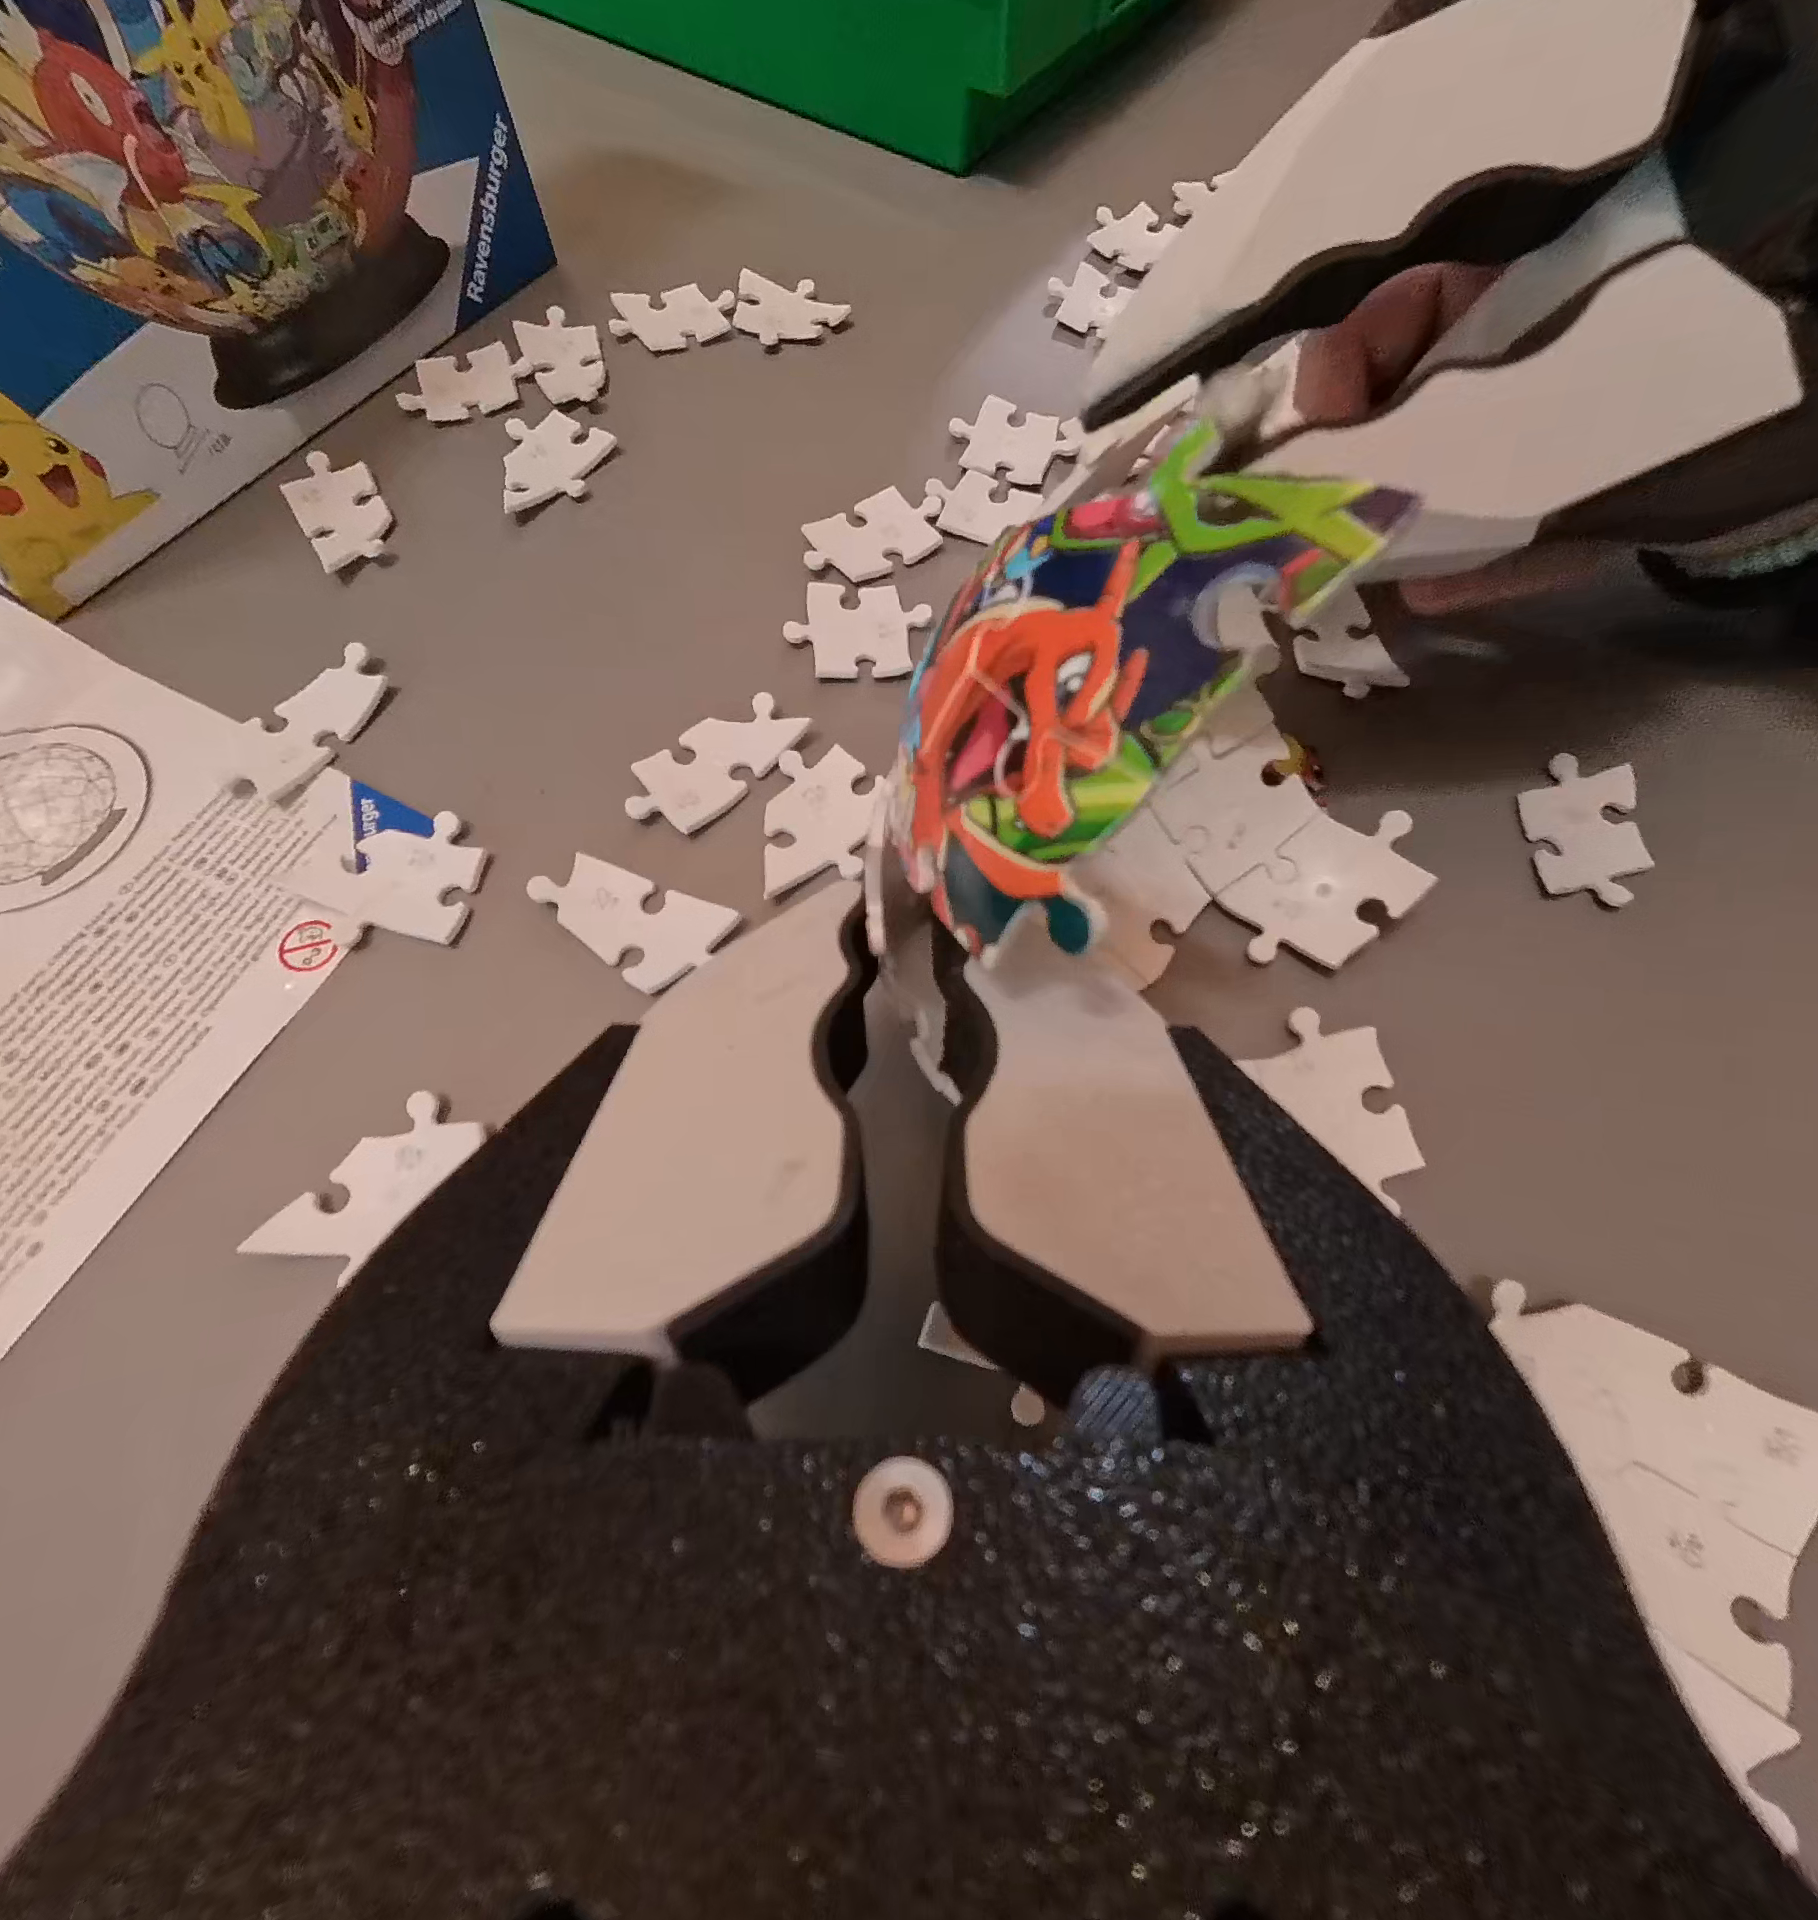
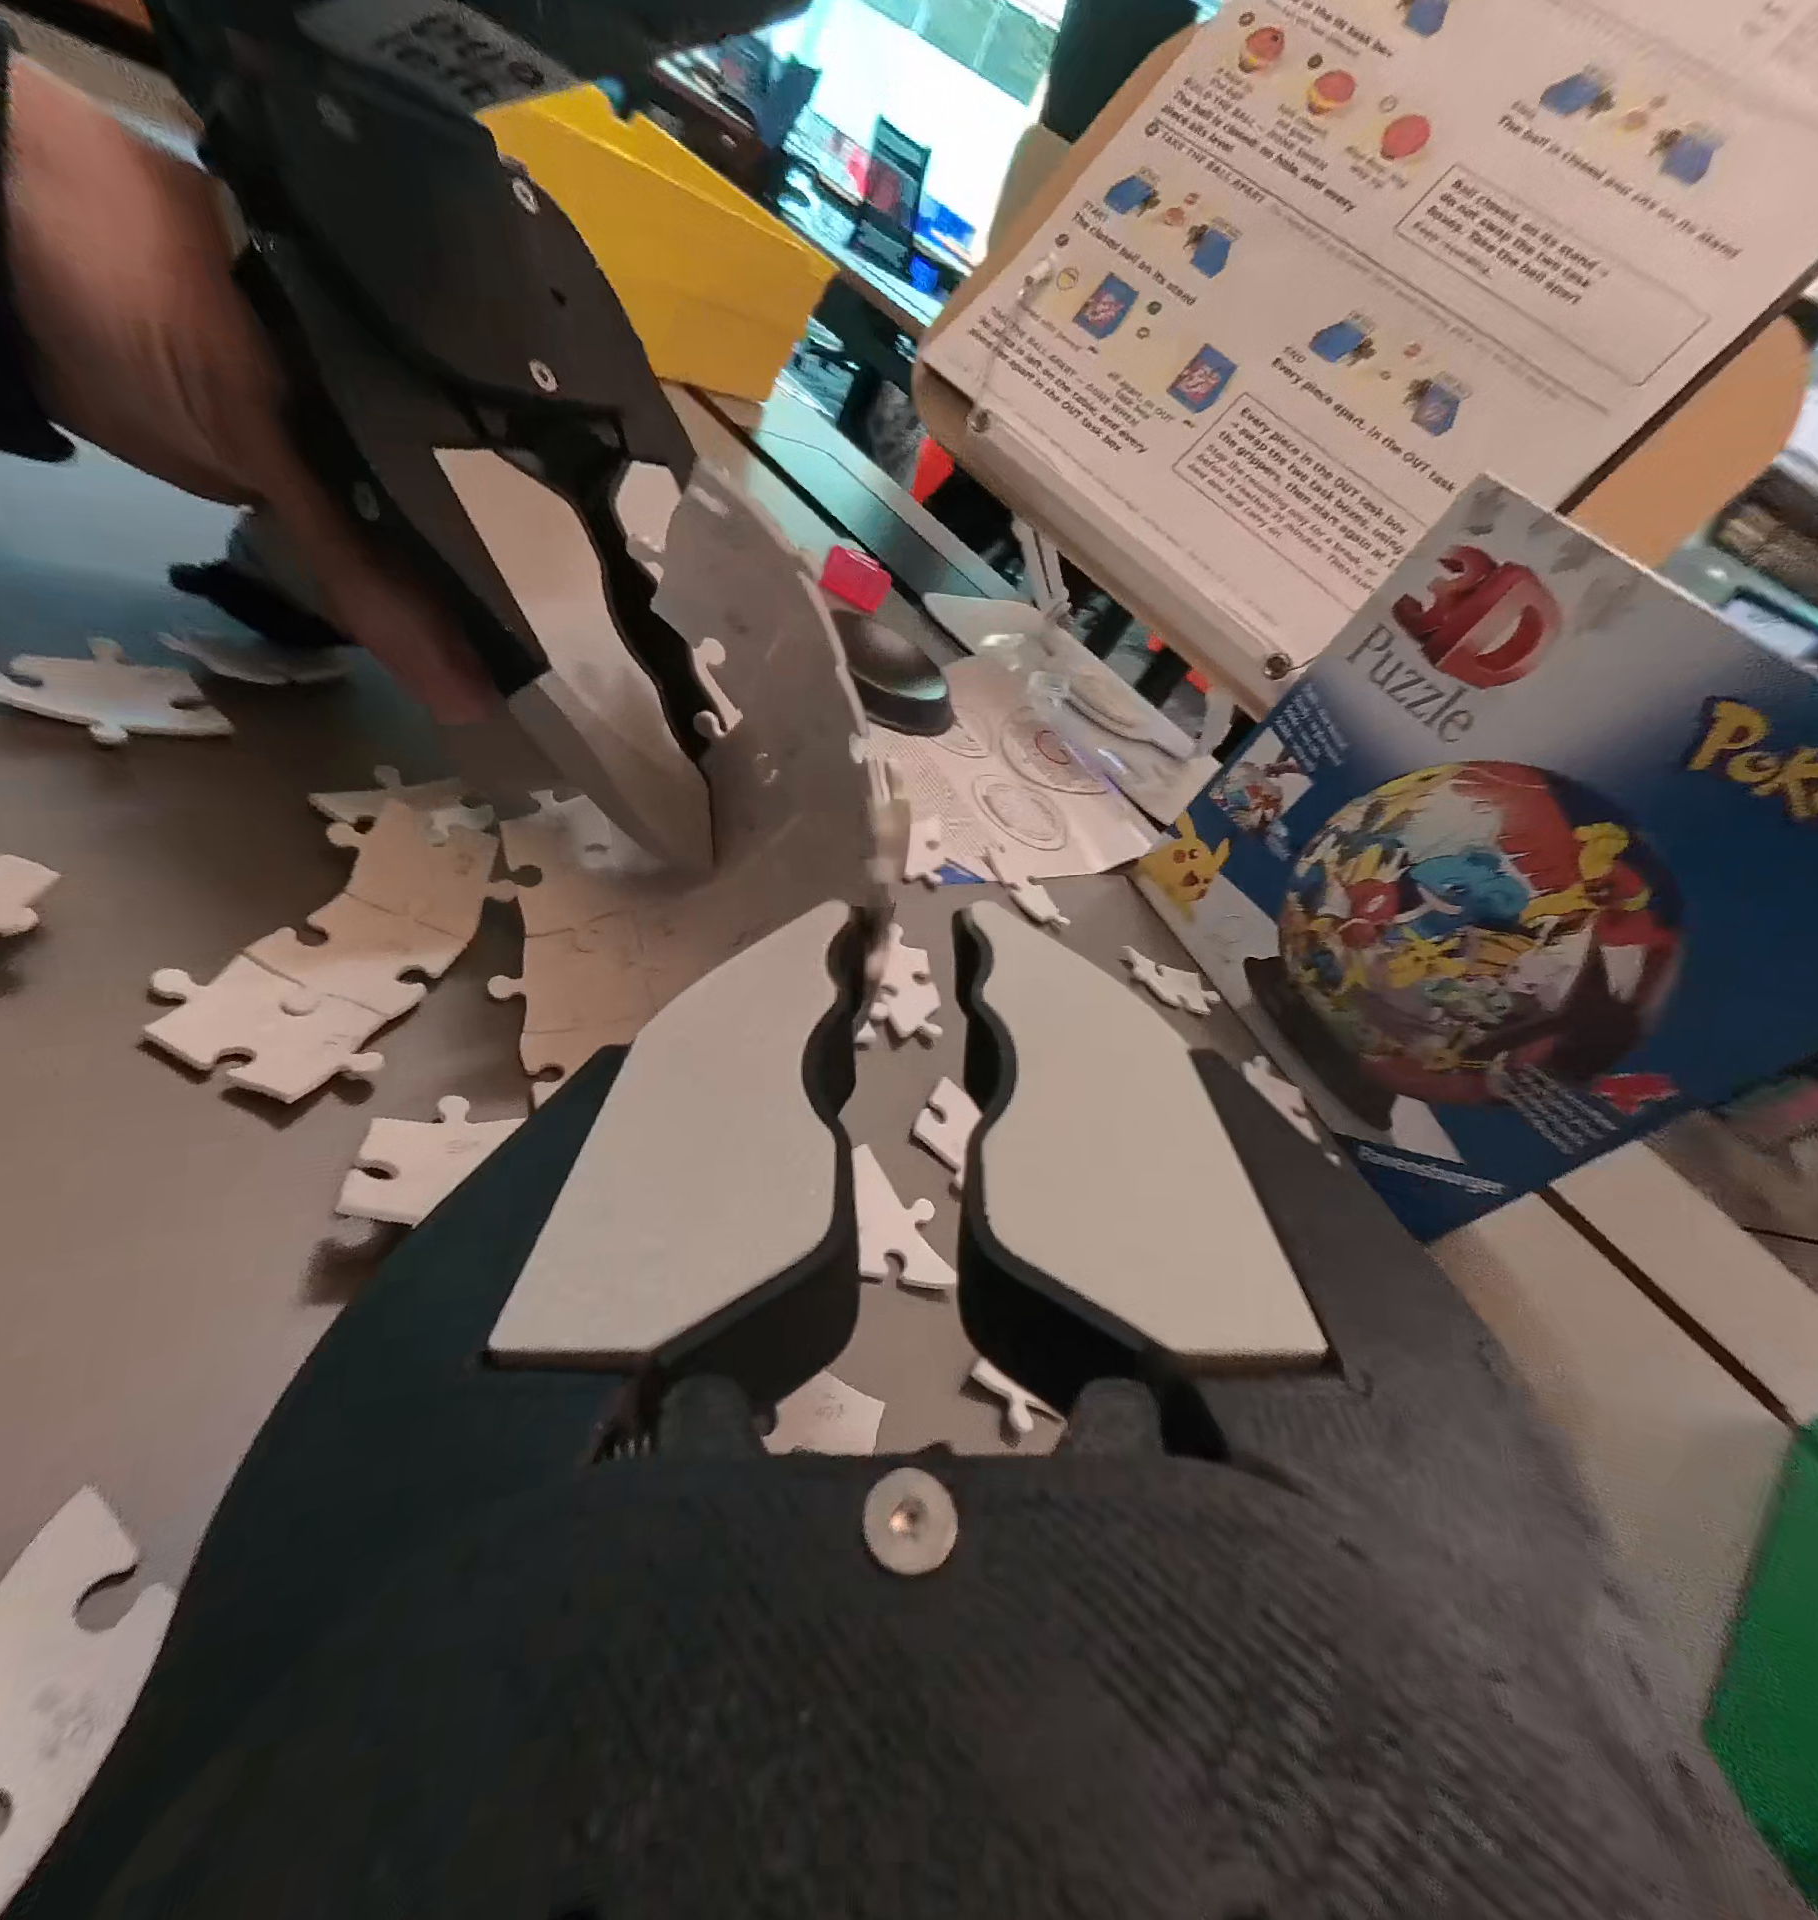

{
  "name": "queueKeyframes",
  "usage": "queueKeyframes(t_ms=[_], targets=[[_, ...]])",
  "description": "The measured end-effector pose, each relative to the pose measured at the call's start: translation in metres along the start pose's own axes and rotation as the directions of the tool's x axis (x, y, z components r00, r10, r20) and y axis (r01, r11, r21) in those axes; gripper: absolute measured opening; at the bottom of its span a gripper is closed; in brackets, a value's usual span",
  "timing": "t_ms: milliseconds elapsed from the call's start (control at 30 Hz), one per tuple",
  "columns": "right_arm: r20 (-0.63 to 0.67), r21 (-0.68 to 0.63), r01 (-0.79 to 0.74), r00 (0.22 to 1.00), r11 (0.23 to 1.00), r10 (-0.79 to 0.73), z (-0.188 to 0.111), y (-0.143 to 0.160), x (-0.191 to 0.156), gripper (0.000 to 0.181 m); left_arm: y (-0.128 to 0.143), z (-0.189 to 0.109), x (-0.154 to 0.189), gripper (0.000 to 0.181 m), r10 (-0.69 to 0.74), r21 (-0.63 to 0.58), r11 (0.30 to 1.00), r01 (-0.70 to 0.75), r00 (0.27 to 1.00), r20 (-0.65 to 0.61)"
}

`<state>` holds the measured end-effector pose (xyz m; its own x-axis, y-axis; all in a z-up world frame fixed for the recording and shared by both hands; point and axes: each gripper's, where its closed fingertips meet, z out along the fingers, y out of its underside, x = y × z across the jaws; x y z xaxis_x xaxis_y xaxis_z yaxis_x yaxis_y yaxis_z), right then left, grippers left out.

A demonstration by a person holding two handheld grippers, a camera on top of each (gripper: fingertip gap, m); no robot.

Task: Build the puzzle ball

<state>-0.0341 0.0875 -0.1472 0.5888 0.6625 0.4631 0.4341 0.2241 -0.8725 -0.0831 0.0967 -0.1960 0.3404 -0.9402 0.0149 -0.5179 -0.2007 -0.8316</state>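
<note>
A curved, joined section of the puzzle ball (image 1: 1050, 707), colourful outside and white inside (image 2: 770, 623), is held up above the grey table (image 1: 572, 644). My left gripper (image 1: 905, 925) is shut on its lower edge; it also shows in the right wrist view (image 2: 707, 831) with a hand behind it. My right gripper (image 2: 910, 914) is narrowly open at the section's other edge, which lies against its left finger. It shows at the upper right of the left wrist view (image 1: 1159, 426). Several loose white pieces (image 1: 635, 914) lie face down.
Joined white strips (image 1: 1289, 862) (image 2: 333, 966) lie under the section, and another arc (image 1: 1694, 1507) lies nearer. The puzzle box (image 1: 209, 208) (image 2: 1507, 914), an instruction sheet (image 1: 105, 935), a green bin (image 1: 884, 62), a yellow bin (image 2: 656, 239) and an instruction board (image 2: 1404, 260) surround the work area. About 7 centimeters separates my left fingertips from my right.
</note>
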Motion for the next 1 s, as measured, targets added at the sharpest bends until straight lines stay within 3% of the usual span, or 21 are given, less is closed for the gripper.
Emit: queueKeyframes(t_ms=[167, 367, 733, 1000], targets=[[0.147, -0.018, -0.073, 0.986, 0.997, 0.075, 0.001, 0.004, -0.004, 0.005, 0.001, 0.002, -0.001, 0.01, 0.003, -0.012, 1.0, -0.003, 1.0, 0.008], [0.147, -0.08, -0.133, 0.979, 0.988, 0.143, 0.003, 0.011, -0.001, 0.004, 0.003, 0.004, -0.002, 0.01, -0.001, -0.028, 1.0, 0.002, 1.0, 0.017], [0.238, -0.122, -0.378, 0.887, 0.918, 0.397, 0.004, 0.014, 0.01, 0.013, 0.002, 0.006, -0.005, 0.011, -0.026, -0.035, 0.999, 0.026, 0.999, 0.022], [0.297, -0.128, -0.356, 0.876, 0.925, 0.379, 0.008, 0.012, 0.005, 0.012, 0.002, 0.006, -0.006, 0.01, -0.035, -0.029, 0.999, 0.036, 0.999, 0.019]])
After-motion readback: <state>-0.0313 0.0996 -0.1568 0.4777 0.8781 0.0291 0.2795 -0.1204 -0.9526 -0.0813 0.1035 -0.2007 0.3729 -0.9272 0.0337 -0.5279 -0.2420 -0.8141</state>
